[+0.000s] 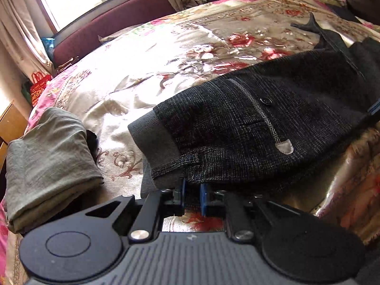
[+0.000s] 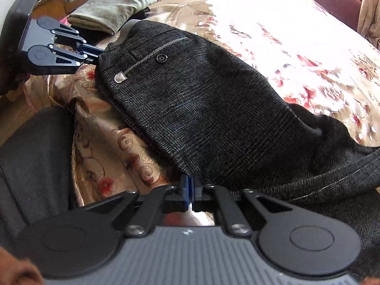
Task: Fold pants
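A: Dark checked wool pants (image 2: 194, 99) lie on the floral satin bedspread (image 1: 133, 76); left gripper (image 1: 192, 196) pinches the waistband, right gripper (image 2: 190, 191) clamps a lower edge.

B: Lift evenly, keep the edge taut.

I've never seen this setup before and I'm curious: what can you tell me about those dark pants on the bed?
The dark pants look like thick woven wool in a charcoal check. A back pocket shows a patterned trim, a black button and a small pale tab. They lie lengthwise on the floral bedspread. The left gripper pinches the grey-lined waistband; the right gripper pinches the near edge farther down the leg.
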Available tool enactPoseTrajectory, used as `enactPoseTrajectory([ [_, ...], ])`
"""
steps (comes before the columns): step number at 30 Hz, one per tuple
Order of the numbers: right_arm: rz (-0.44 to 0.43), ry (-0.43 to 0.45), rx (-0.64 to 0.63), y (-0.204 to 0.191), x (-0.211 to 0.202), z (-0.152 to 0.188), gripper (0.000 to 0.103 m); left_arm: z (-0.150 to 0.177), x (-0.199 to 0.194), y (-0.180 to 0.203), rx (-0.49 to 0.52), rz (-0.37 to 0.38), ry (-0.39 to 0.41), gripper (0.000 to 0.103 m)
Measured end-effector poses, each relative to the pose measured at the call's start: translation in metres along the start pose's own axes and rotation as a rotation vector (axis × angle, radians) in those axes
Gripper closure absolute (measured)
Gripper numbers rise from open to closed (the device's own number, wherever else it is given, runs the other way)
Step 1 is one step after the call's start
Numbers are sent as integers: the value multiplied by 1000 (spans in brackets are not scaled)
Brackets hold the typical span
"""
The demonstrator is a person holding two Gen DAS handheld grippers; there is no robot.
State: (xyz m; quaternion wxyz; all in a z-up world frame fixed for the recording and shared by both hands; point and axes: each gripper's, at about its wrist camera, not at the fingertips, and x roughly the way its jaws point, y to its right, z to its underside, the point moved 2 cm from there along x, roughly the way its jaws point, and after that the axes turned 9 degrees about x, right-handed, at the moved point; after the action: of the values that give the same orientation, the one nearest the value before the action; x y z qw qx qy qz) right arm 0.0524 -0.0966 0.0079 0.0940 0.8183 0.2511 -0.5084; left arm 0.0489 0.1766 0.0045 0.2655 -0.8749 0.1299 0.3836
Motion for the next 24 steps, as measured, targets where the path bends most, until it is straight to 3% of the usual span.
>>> enactPoseTrajectory([
  [7,-22,95,58,-11,-27,-18,100,-18,-8,-28,-3,-112,94,75],
  [10,-44,119,12,-27,-37,-21,100,-8,-7,-37,17,-164,52,76],
  [13,-33,61,-9,-37,-6,-11,96,13,6,-29,4,-145,-36,76],
  [14,-39,2,18,-36,11,-7,94,18,7,-25,4,-149,-46,76],
  [16,-33,-2,43,-37,27,-2,90,22,-2,-21,-42,-133,-32,76],
  [20,-90,32,55,-30,3,-5,86,0,-25,-10,-40,-145,57,75],
  [24,-95,103,126,1,-34,-7,84,-34,-19,16,-19,-65,118,75],
])
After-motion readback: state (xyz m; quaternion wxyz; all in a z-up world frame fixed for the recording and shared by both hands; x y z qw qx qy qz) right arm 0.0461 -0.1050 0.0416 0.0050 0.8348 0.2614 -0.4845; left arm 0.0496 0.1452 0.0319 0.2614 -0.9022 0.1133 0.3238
